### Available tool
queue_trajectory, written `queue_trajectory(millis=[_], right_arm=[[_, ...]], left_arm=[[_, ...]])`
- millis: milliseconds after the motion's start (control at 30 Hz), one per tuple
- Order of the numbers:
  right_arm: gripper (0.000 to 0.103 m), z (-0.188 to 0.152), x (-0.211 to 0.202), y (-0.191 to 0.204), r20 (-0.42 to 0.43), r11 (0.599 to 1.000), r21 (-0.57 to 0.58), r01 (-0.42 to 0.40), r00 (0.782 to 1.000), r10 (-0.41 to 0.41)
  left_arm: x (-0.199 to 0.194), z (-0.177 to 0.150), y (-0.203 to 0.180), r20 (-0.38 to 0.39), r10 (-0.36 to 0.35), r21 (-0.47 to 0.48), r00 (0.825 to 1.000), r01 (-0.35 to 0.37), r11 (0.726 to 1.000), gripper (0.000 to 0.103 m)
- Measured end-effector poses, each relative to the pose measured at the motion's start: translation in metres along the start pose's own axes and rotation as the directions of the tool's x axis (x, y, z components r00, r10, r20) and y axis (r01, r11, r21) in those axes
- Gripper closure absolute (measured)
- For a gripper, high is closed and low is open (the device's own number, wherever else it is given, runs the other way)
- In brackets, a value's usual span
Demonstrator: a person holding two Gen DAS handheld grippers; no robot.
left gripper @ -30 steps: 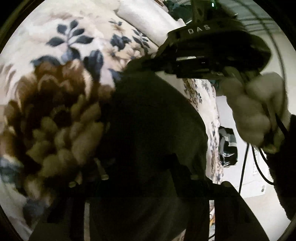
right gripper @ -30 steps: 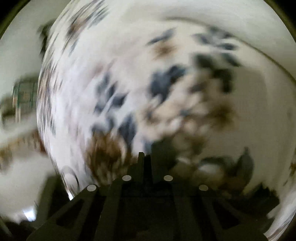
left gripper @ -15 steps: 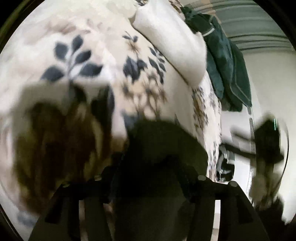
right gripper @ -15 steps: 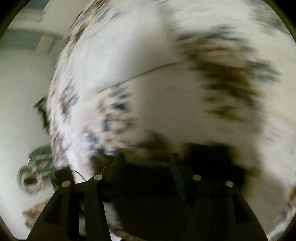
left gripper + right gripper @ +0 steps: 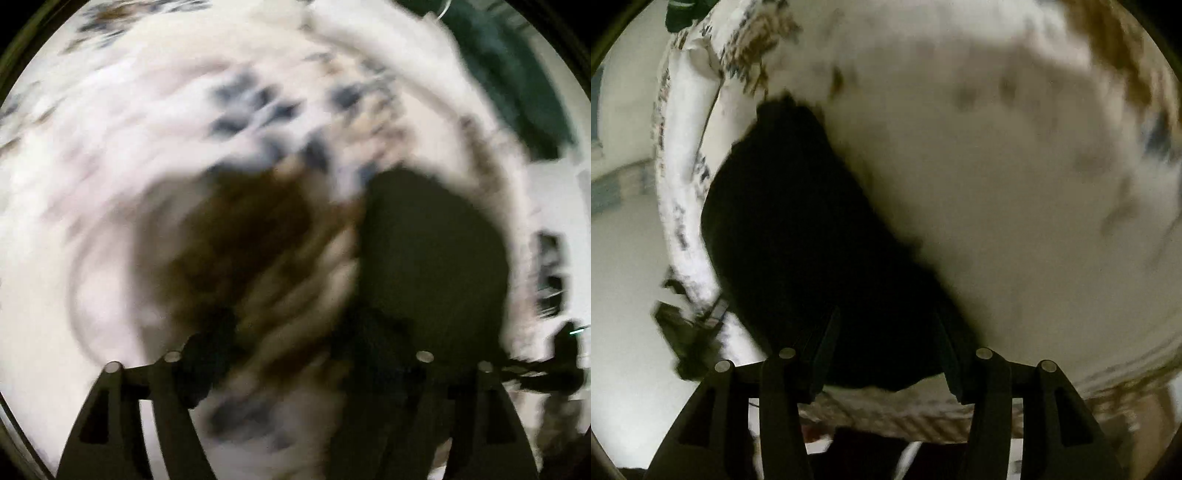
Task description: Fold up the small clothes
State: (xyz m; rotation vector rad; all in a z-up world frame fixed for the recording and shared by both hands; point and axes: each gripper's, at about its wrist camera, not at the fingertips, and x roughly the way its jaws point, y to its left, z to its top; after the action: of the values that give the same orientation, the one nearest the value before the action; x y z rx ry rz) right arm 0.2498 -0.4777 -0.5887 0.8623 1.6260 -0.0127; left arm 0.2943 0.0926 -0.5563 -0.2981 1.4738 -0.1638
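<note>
The dark small garment (image 5: 436, 258) lies on the floral bedspread (image 5: 110, 184), right of its big brown flower (image 5: 243, 236); this view is smeared by motion. My left gripper (image 5: 291, 347) hovers over the flower with its jaws opening. Only bedspread shows in the gap, and its right finger (image 5: 373, 350) overlaps the garment's edge. In the right wrist view the same dark garment (image 5: 798, 229) lies near the bed's edge. My right gripper (image 5: 886, 332) is over the garment's near end with jaws closing. The cloth lies between the fingers (image 5: 827, 339), and I see no pad pressing on it.
A dark green cloth (image 5: 517, 74) lies at the far end of the bed beside a white pillow (image 5: 369, 33). Pale floor (image 5: 620, 258) lies beyond the bed's edge, with a dark blurred object (image 5: 687, 332) on it. The other gripper's dark shape (image 5: 561, 362) shows at the right.
The left jaws have widened and swung off the dark garment, which now lies to their right. The right gripper swept across the bed to the garment, its jaws no longer shut.
</note>
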Motion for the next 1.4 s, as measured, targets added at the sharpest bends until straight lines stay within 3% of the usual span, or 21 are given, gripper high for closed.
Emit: queue_trajectory(millis=[33, 100, 167, 200, 233, 300, 400, 500, 533, 567, 633, 833, 867, 900, 933, 967, 1067, 1200, 1300, 1367, 1400], right_arm=[[0.097, -0.009, -0.005, -0.001, 0.059, 1.000, 0.006, 0.012, 0.998, -0.013], [0.097, -0.022, -0.018, -0.004, 0.123, 0.999, 0.036, 0.017, 0.992, -0.022], [0.098, -0.033, -0.032, -0.004, 0.162, 0.999, 0.044, 0.031, 0.986, -0.038], [0.098, -0.036, -0.041, -0.004, 0.181, 0.998, 0.036, 0.059, 0.981, -0.065], [0.098, -0.037, -0.040, -0.002, 0.179, 0.996, 0.022, 0.091, 0.979, -0.093], [0.098, -0.036, -0.029, -0.011, 0.137, 0.988, 0.028, 0.150, 0.979, -0.153], [0.097, -0.022, -0.014, -0.022, 0.048, 0.989, 0.016, 0.145, 0.988, -0.146], [0.089, -0.001, -0.024, -0.014, 0.053, 0.990, -0.010, 0.141, 0.989, -0.140], [0.079, 0.006, -0.033, -0.008, 0.088, 0.993, -0.029, 0.117, 0.990, -0.114], [0.055, 0.016, -0.038, 0.000, 0.114, 0.995, -0.049, 0.084, 0.990, -0.078], [0.033, 0.039, -0.040, 0.014, 0.145, 0.996, -0.088, 0.010, 0.989, 0.002], [0.033, 0.111, 0.026, 0.043, 0.013, 0.985, -0.093, -0.145, 0.989, 0.147], [0.034, 0.119, 0.035, 0.042, -0.017, 0.978, -0.088, -0.187, 0.982, 0.186], [0.044, 0.123, 0.036, 0.042, -0.006, 0.975, -0.087, -0.204, 0.979, 0.204], [0.082, 0.123, 0.038, 0.046, 0.010, 0.966, -0.095, -0.239, 0.970, 0.241], [0.089, 0.121, 0.036, 0.050, 0.013, 0.958, -0.110, -0.265, 0.963, 0.268], [0.092, 0.116, 0.015, 0.068, 0.124, 0.960, -0.199, -0.198, 0.966, 0.225], [0.092, 0.122, 0.012, 0.061, 0.165, 0.961, -0.171, -0.216, 0.956, 0.244], [0.092, 0.126, 0.015, 0.058, 0.119, 0.957, -0.173, -0.233, 0.959, 0.255], [0.085, 0.126, 0.011, 0.053, 0.106, 0.961, -0.174, -0.213, 0.967, 0.234], [0.080, 0.128, 0.013, 0.052, 0.087, 0.966, -0.156, -0.205, 0.972, 0.220]], left_arm=[[0.005, -0.010, 0.006, -0.022, 0.037, 0.006, 0.999, -0.036, 0.999, 0.031], [0.012, -0.024, 0.013, -0.028, 0.046, 0.015, 0.999, -0.046, 0.999, 0.030], [0.014, -0.026, 0.011, -0.008, 0.033, 0.019, 0.999, -0.033, 0.999, 0.018], [0.018, -0.024, 0.008, -0.016, 0.020, 0.019, 1.000, -0.020, 1.000, 0.003], [0.023, -0.022, 0.005, -0.028, 0.014, 0.022, 1.000, -0.013, 1.000, 0.000], [0.035, -0.016, -0.003, -0.060, 0.084, 0.041, 0.995, -0.082, 0.996, 0.000], [0.043, -0.013, -0.010, -0.076, 0.152, 0.055, 0.985, -0.148, 0.987, 0.000], [0.046, -0.012, -0.015, -0.073, 0.163, 0.050, 0.984, -0.160, 0.986, 0.000], [0.047, -0.013, -0.017, -0.068, 0.164, 0.048, 0.984, -0.161, 0.986, 0.000], [0.047, -0.014, -0.018, -0.061, 0.167, 0.045, 0.984, -0.164, 0.985, 0.000], [0.053, -0.013, -0.022, -0.077, 0.188, 0.037, 0.979, -0.186, 0.982, 0.000], [0.049, -0.006, -0.034, -0.088, 0.197, 0.022, 0.976, -0.196, 0.980, 0.000], [0.044, -0.006, -0.035, -0.078, 0.192, 0.015, 0.978, -0.192, 0.981, 0.000], [0.038, -0.005, -0.035, -0.065, 0.184, 0.010, 0.981, -0.184, 0.983, 0.000], [0.033, -0.004, -0.036, -0.048, 0.179, 0.008, 0.983, -0.179, 0.984, 0.000], [0.027, -0.002, -0.039, -0.026, 0.176, 0.006, 0.984, -0.176, 0.984, 0.000], [0.012, 0.010, -0.050, 0.034, 0.124, 0.006, 0.992, -0.125, 0.992, 0.000], [0.013, 0.041, -0.062, 0.071, -0.002, -0.025, 0.998, 0.003, 1.000, 0.000], [0.029, 0.066, -0.070, 0.091, -0.097, -0.037, 0.991, 0.101, 0.994, 0.000], [0.042, 0.077, -0.074, 0.083, -0.135, -0.046, 0.987, 0.139, 0.989, 0.005], [0.048, 0.082, -0.076, 0.092, -0.155, -0.046, 0.984, 0.159, 0.986, 0.016]])
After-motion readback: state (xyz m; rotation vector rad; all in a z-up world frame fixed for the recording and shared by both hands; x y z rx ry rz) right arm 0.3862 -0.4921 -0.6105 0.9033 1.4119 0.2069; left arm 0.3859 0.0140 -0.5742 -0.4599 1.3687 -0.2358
